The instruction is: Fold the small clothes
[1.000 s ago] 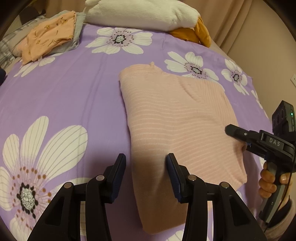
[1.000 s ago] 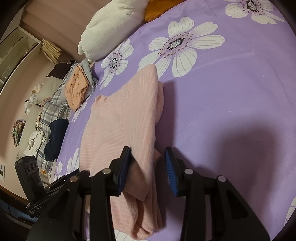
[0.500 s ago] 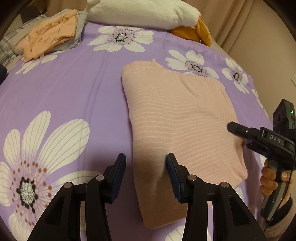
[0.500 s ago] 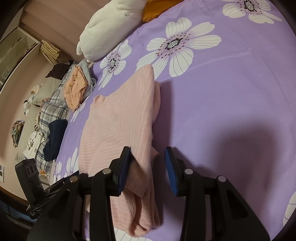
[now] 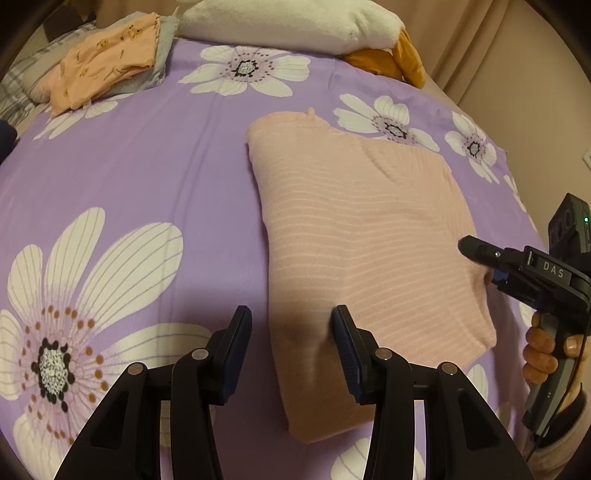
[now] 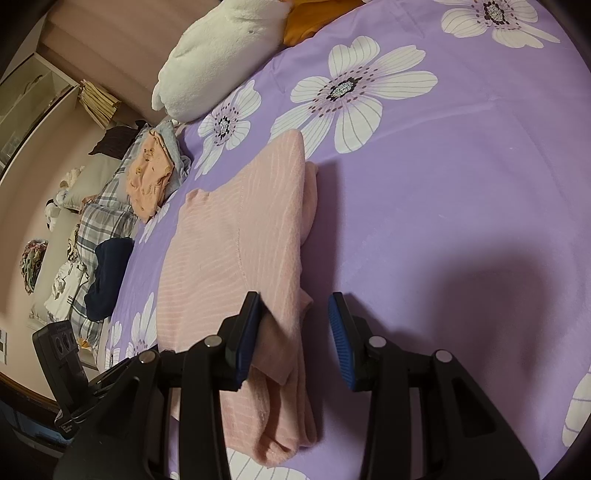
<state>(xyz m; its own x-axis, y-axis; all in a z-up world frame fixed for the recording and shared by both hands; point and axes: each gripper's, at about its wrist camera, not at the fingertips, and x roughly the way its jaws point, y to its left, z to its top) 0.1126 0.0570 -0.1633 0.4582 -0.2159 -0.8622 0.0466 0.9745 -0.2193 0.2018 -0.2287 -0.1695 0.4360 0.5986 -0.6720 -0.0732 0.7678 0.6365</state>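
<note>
A pink ribbed garment point(image 5: 362, 236) lies folded into a rectangle on the purple flowered bedspread point(image 5: 140, 177). It also shows in the right wrist view point(image 6: 236, 251), with its folded layers stacked at the near edge. My left gripper point(image 5: 291, 339) is open, its jaws astride the garment's near left edge. My right gripper point(image 6: 293, 325) is open with the garment's right edge between its jaws; in the left wrist view it point(image 5: 480, 262) sits at the garment's right side.
A folded orange printed garment point(image 5: 107, 62) lies on a grey one at the bed's far left corner. A white plush pillow point(image 5: 291, 22) and an orange cloth point(image 5: 388, 59) lie at the head. Plaid bedding and a navy item point(image 6: 107, 273) lie beside the bed.
Both grippers have drawn back slightly from the garment; jaws stay open. The garment lies as before.
</note>
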